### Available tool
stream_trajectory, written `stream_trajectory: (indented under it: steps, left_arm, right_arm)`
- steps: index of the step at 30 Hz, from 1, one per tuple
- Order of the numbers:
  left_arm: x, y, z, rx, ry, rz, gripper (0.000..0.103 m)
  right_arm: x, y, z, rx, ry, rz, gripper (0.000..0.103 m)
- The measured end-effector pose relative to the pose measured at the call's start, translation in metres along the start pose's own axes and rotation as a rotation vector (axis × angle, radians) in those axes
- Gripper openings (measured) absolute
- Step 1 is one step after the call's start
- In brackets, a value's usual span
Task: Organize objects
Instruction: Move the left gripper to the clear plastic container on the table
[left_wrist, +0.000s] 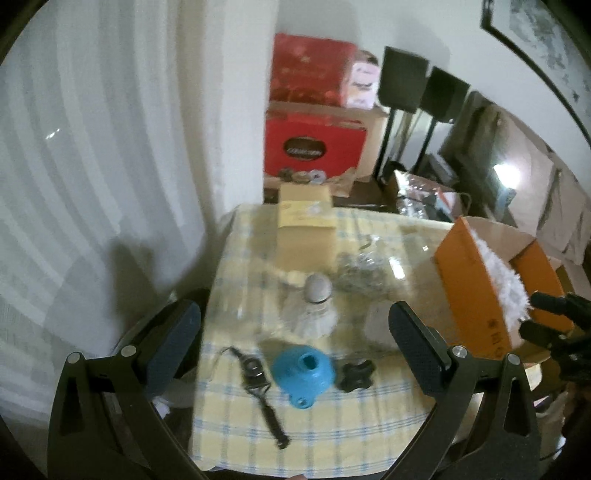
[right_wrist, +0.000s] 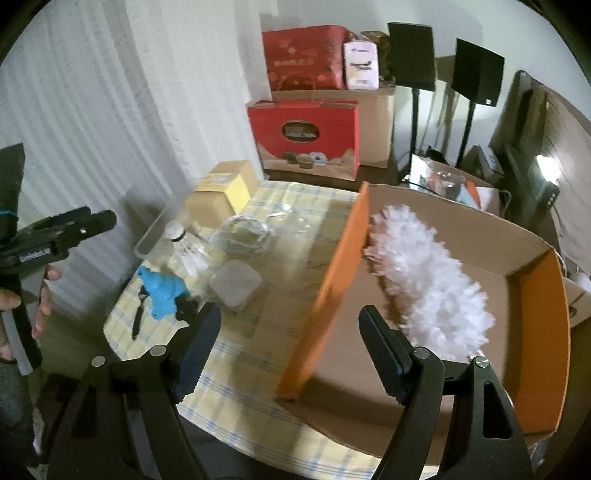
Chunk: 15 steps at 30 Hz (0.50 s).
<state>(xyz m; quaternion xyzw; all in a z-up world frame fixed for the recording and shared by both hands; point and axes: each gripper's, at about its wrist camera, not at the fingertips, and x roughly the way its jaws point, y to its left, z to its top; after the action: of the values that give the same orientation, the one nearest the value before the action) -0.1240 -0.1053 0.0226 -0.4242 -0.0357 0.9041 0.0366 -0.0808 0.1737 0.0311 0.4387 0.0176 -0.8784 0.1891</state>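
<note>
Black wristwatch (left_wrist: 258, 384) lies near the table's (left_wrist: 325, 439) left edge, blue toy (left_wrist: 301, 373) beside it. Both are light and rigid; grasp mid-body. Your left gripper (left_wrist: 295, 343) and right gripper (right_wrist: 288, 350) stand open, empty. Soft duster (right_wrist: 424, 280) rests in the orange box (right_wrist: 325, 295).

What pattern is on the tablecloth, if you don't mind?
Pale yellow check with blue lines on the tablecloth; left wrist view.
</note>
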Motion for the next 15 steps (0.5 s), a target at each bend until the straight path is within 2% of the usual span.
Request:
stream_trajectory:
  steps: [8,15]
  left_arm:
    - [0.021,0.033,-0.004,-0.028,0.038,0.058,0.102]
    - [0.059,0.044,0.005,-0.021,0.096,0.118,0.102]
  right_arm:
    - [0.015,0.023,0.009,-0.002,-0.004,0.022,0.079]
    - [0.052,0.046,0.026,-0.007,0.036,-0.02,0.08]
